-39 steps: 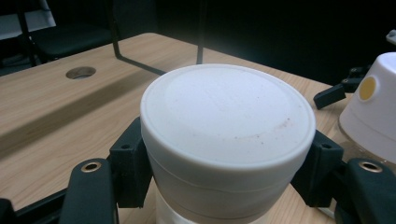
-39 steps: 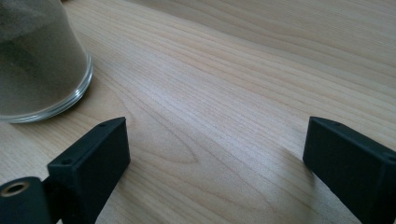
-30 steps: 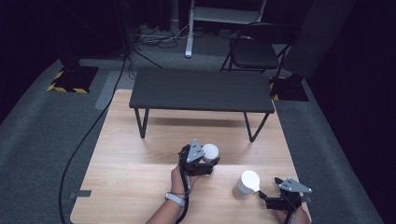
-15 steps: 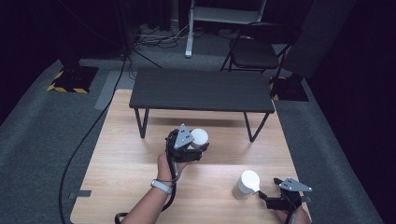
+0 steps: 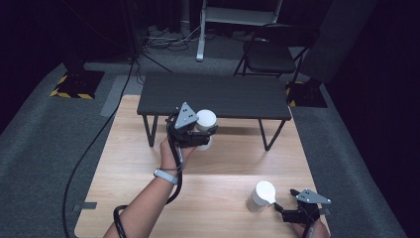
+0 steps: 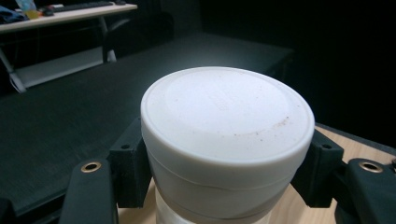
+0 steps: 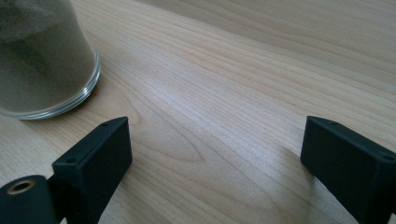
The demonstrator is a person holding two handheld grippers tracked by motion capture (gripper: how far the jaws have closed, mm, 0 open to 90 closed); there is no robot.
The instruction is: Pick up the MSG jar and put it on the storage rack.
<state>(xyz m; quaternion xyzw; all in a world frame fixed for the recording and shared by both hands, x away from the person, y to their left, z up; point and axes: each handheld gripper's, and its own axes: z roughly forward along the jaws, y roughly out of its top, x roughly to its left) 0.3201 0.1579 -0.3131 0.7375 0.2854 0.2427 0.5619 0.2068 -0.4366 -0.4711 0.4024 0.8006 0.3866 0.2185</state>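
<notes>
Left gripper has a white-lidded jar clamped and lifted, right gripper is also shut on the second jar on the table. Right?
Not quite. The left gripper does clamp a white-lidded jar lifted off the wooden table, but the right gripper is open: the right gripper view shows bare wood between its jaws, with the second jar standing off to one side, untouched.

Grey carpet (image 5: 44,134) surrounds the wooden table (image 5: 218,168) (dark bench (image 5: 218,96) beyond).
</notes>
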